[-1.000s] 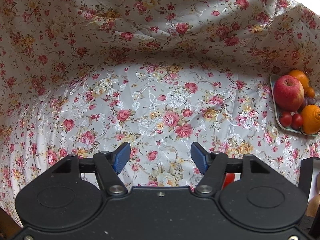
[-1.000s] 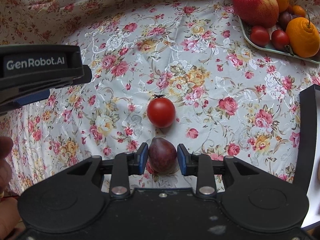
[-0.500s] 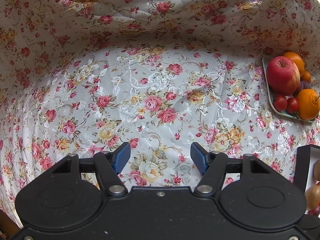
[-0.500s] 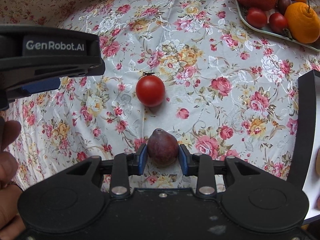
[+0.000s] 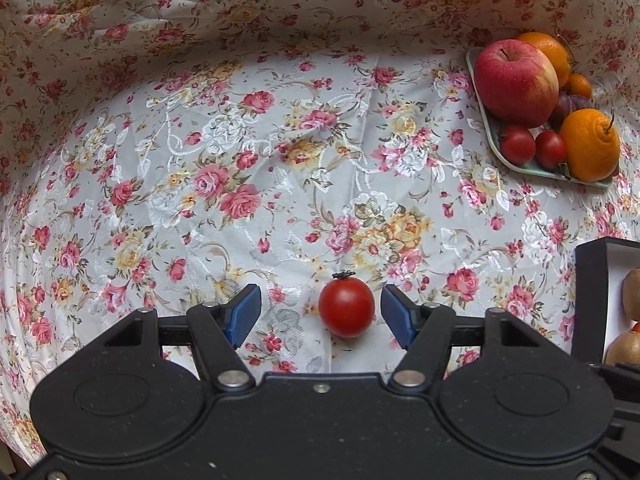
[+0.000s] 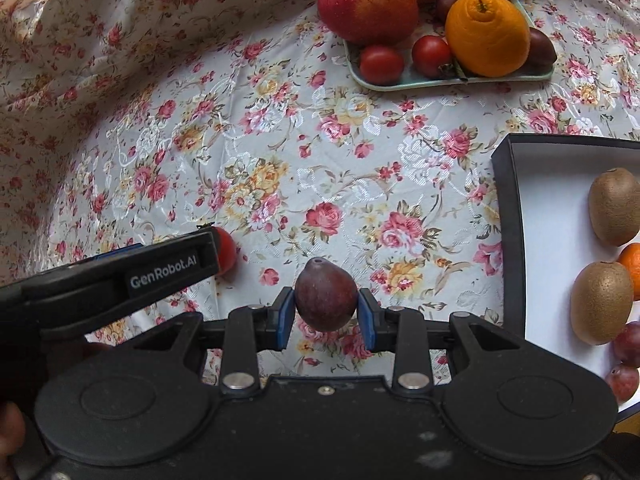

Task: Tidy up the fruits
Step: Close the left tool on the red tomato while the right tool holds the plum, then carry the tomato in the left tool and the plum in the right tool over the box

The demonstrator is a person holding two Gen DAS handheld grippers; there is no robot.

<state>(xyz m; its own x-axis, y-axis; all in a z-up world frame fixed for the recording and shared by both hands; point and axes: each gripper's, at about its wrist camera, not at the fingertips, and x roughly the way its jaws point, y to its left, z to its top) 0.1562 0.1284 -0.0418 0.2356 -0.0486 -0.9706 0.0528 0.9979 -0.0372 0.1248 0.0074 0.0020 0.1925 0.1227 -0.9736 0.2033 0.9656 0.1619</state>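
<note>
Right gripper (image 6: 326, 314) jaws clamped on the dark plum (image 6: 325, 296), lifted beside the black box (image 6: 506, 216) | left gripper (image 5: 320, 312) jaws wide apart, straddling the tomato (image 5: 346, 308) on the counter, not touching | tomato looks light, smooth, soft-skinned: pinch gently across its middle

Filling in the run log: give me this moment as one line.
left gripper: open around tomato on tablecloth | right gripper: shut on purple fruit | black box: nearby
</note>
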